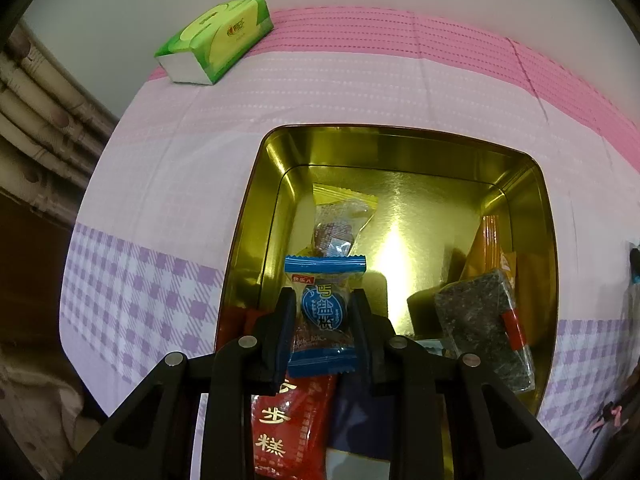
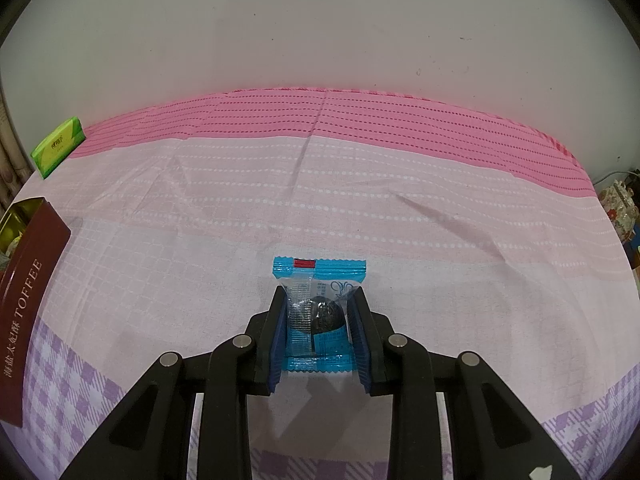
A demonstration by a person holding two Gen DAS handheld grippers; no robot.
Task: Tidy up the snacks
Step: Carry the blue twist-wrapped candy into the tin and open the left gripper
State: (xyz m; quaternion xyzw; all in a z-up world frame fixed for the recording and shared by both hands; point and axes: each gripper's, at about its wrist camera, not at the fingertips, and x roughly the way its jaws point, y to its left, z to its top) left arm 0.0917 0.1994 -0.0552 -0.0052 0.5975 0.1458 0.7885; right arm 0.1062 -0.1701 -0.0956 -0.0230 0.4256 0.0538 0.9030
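Pink-and-lilac cloth (image 2: 240, 208) covers your table, with a white wall behind. Your left gripper (image 1: 322, 312) is clamped on a blue candy (image 1: 325, 312) above the gold tin (image 1: 400, 152), which already holds snacks: a yellow-wrapped one (image 1: 340, 220) at 12 o'clock and a dark block (image 1: 480, 320) at 3. Your right gripper (image 2: 318, 316) pinches a teal candy (image 2: 320, 312) over the cloth. From there, the tin (image 2: 28, 280) sits at 9 o'clock and a green tissue pack (image 2: 58, 146) at 10.

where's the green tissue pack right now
In the left wrist view the green tissue pack lies at the far left of the tablecloth, on its pink band by the wall, well beyond the gold tin.
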